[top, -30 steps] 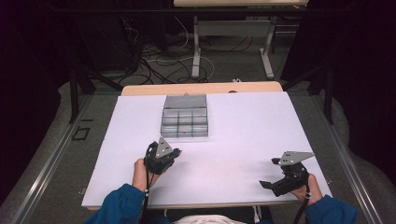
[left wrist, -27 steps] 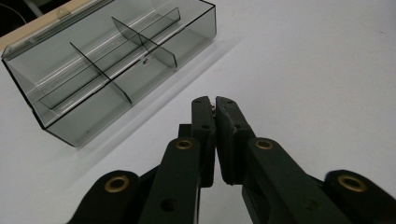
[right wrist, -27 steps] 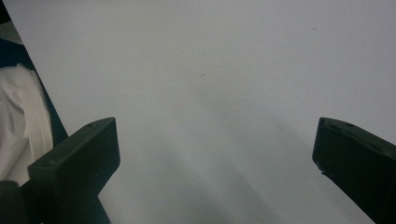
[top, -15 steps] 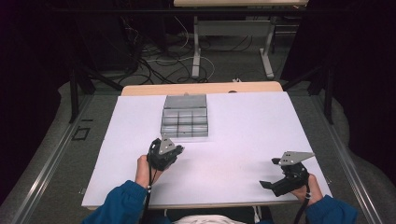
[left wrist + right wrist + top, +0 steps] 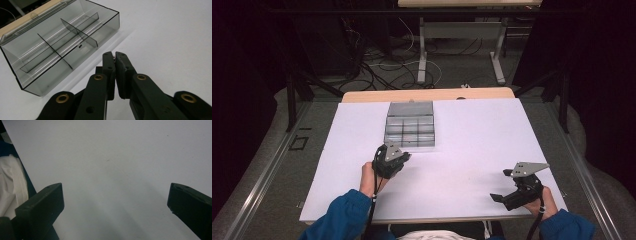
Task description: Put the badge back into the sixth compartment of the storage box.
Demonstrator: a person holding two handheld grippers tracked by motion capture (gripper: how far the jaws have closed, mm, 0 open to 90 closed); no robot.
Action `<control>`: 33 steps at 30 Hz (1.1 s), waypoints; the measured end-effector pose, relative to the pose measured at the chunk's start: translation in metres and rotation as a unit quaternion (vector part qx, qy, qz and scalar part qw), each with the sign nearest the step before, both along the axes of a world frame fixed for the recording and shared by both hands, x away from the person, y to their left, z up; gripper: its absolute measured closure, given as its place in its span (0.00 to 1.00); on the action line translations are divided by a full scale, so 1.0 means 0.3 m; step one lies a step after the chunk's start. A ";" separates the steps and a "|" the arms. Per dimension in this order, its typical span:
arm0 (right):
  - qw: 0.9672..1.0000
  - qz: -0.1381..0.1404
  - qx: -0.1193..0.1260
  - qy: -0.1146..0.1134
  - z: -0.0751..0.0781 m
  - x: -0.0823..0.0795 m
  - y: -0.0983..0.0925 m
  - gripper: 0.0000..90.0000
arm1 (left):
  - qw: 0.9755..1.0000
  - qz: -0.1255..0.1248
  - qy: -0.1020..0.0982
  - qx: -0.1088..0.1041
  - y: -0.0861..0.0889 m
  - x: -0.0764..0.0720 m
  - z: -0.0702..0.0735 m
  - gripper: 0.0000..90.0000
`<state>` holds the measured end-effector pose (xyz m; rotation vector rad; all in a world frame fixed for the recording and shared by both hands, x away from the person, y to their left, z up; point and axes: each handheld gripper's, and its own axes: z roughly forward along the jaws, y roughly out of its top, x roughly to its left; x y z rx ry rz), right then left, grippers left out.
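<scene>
No readable writing, clear divided box (image 5: 60, 45), white table (image 5: 472, 145)

blue sleeves (image 5: 343, 216), black gripper (image 5: 393, 161) with brass screws.

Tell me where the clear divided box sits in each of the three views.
High view: clear divided box at centre, far half of the white sheet, just beyond the left tool.
Left gripper view: box upper left, beyond the shut jaws.
Right gripper view: not in it.
Shared landmark: the white sheet.
</scene>
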<state>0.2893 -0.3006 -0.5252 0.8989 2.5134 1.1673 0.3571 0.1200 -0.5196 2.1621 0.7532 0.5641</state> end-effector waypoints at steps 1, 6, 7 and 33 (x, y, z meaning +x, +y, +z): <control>1.000 -0.002 0.001 0.001 0.000 -0.001 0.001 0.01 | 1.000 0.001 -0.001 -0.004 -0.003 0.002 -0.003 0.97; 1.000 -0.006 0.004 -0.003 -0.003 -0.001 0.003 0.01 | 1.000 0.002 -0.003 -0.002 -0.010 0.012 -0.002 0.97; 1.000 -0.004 0.004 -0.002 -0.003 -0.001 0.003 0.01 | 1.000 -0.001 -0.003 -0.005 -0.012 0.017 -0.003 0.97; 1.000 -0.006 0.001 -0.007 -0.004 0.002 0.002 0.01 | 1.000 -0.008 -0.009 -0.013 -0.059 0.081 0.006 0.97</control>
